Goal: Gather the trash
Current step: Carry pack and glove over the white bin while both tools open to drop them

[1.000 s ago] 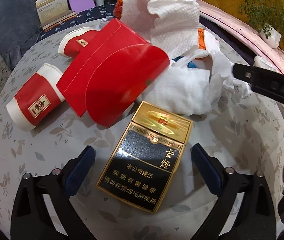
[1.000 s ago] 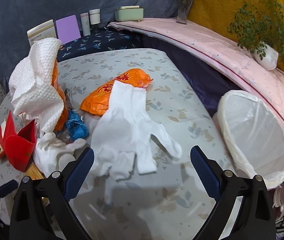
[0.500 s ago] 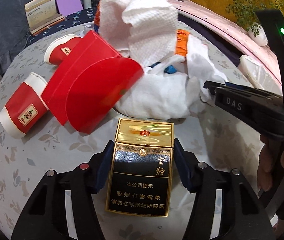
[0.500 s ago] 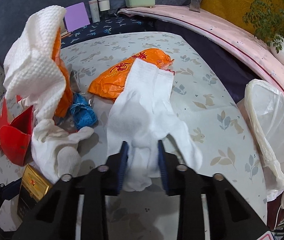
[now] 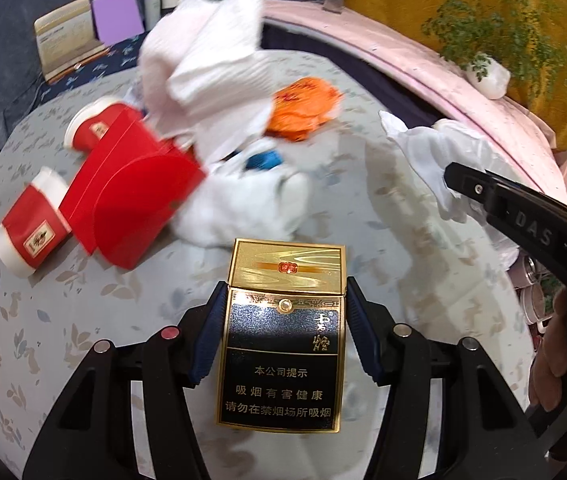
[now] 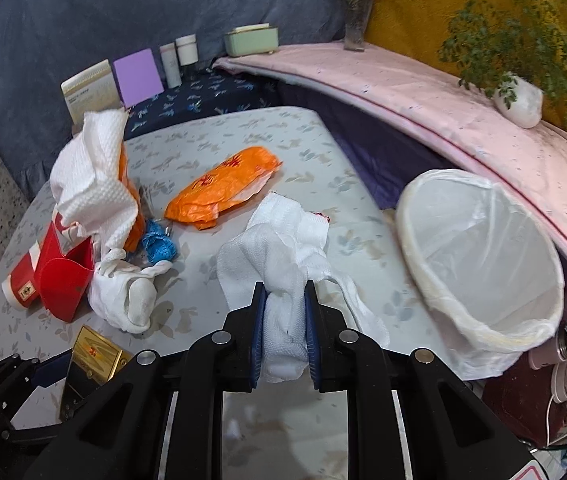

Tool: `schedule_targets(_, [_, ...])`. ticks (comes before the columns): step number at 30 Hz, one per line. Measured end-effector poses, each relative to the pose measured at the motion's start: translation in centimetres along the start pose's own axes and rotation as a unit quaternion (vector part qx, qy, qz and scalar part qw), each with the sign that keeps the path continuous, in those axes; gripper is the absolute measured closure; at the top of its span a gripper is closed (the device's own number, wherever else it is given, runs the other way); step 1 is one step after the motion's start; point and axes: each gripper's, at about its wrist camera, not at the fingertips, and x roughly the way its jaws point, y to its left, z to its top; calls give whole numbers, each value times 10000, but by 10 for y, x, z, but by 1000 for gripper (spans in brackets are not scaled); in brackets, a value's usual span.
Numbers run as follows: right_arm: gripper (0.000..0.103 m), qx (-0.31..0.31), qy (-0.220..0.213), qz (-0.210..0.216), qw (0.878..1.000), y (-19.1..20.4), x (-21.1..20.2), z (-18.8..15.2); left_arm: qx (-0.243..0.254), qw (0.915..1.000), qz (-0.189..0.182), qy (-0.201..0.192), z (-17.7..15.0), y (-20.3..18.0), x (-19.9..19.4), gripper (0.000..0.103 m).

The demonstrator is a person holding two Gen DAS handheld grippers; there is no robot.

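My left gripper (image 5: 283, 312) is shut on a black and gold cigarette pack (image 5: 283, 336), held above the table; the pack also shows in the right wrist view (image 6: 87, 364). My right gripper (image 6: 283, 320) is shut on a white glove (image 6: 283, 248) and lifts it off the table; the glove shows in the left wrist view (image 5: 431, 152). A white-lined trash bin (image 6: 479, 256) stands at the table's right edge. On the table lie an orange bag (image 6: 223, 188), a red box (image 5: 131, 192), red paper cups (image 5: 31, 236), a white paper towel (image 6: 91, 176) and another white glove (image 6: 127, 296).
The round table (image 6: 243, 132) has a grey patterned cloth. A blue scrap (image 6: 159, 244) lies by the towel. Behind are a booklet (image 6: 87, 92), purple card (image 6: 137, 72), bottles (image 6: 179, 58), a green box (image 6: 251, 40), a vase (image 6: 355, 20) and a potted plant (image 6: 519, 96).
My left gripper has lifted the cigarette pack off the table. My right gripper has tightened on the white glove and raised it toward the bin side.
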Motion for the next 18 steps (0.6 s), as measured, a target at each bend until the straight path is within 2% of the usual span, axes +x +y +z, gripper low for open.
schedule_targets(9, [86, 459, -328, -286, 9980, -57, -34, 2, 403, 9987, -206, -217, 23, -53, -5, 49])
schedule_targets(18, [86, 966, -421, -686, 9921, -122, -39, -1, 809, 9952, -482, -277, 50, -115, 9, 49])
